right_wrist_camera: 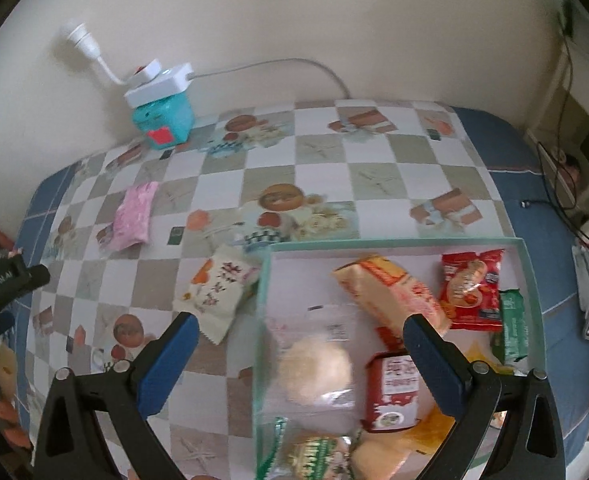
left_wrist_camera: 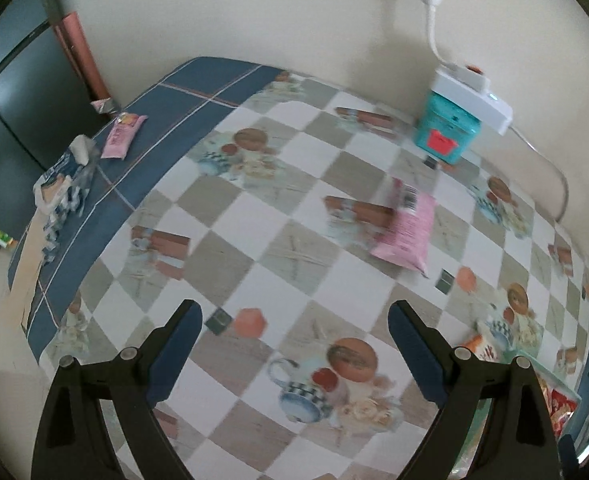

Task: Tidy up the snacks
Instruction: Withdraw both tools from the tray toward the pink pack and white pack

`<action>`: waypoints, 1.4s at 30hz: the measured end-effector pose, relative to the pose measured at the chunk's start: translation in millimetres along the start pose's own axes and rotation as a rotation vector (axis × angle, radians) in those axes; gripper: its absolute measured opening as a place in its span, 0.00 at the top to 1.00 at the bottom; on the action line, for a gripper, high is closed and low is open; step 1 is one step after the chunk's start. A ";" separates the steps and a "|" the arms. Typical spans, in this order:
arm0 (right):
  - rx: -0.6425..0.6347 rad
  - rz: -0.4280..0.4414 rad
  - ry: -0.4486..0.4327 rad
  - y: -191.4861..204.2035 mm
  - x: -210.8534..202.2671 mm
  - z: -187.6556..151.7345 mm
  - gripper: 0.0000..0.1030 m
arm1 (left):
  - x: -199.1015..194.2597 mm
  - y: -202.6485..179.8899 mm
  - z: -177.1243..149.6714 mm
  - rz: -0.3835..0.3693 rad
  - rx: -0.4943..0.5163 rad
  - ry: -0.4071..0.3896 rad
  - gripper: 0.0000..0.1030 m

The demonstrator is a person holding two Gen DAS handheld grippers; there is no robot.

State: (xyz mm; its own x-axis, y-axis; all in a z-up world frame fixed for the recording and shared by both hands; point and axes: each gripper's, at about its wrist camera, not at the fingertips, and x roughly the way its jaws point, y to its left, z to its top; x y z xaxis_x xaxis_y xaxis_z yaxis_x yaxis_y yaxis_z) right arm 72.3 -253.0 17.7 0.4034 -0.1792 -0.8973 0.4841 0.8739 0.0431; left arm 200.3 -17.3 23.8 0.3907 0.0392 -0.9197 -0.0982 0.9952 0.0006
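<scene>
Most snacks sit in the tray [right_wrist_camera: 532, 280]; roughly 3 packets remain on the tabletop [left_wrist_camera: 294, 240]. Both jaws gape, empty.

Teal tin [right_wrist_camera: 165, 121] under white power strip [right_wrist_camera: 159, 78], on checkered tablecloth [right_wrist_camera: 378, 176].

The left gripper [left_wrist_camera: 294, 320] fills the lower frame, blue-padded fingers [left_wrist_camera: 176, 354] spread wide, holding nothing. The right gripper [right_wrist_camera: 300, 334] sits likewise at bottom centre, fingers [right_wrist_camera: 434, 364] parted and empty.
</scene>
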 end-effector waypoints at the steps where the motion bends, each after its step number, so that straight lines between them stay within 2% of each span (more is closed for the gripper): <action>1: -0.004 -0.001 0.001 3.4 0.7 0.1 0.00 | 1.0 6.3 2.2 -0.001 -0.011 0.001 0.08; 9: -0.027 -0.021 0.016 20.2 9.6 -2.2 0.00 | 9.9 37.1 13.1 -0.029 -0.073 0.020 0.08; 16: -0.003 -0.027 -0.005 13.5 13.2 0.9 0.00 | 22.7 46.9 14.8 -0.030 -0.088 0.042 0.08; 24: 0.055 -0.010 -0.030 -3.2 19.3 6.7 0.00 | 43.9 38.9 13.1 -0.041 -0.057 0.081 0.08; 29: 0.060 0.052 -0.029 5.5 25.6 7.4 0.00 | 55.1 24.1 9.6 -0.050 -0.009 0.100 0.08; 35: 0.006 0.018 -0.010 25.5 37.3 2.6 0.00 | 57.8 7.7 6.1 -0.067 0.057 0.104 0.08; 42: -0.024 0.005 0.011 39.2 48.3 -1.7 0.00 | 57.1 1.5 5.9 -0.086 0.081 0.102 0.08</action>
State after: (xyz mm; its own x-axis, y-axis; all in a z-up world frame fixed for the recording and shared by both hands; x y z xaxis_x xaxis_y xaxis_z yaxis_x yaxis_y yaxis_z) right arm 109.4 -226.6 -24.7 0.3974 -0.1701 -0.9017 0.4633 0.8854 0.0371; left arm 227.9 -13.1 -26.4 0.2990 -0.0522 -0.9528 0.0079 0.9986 -0.0523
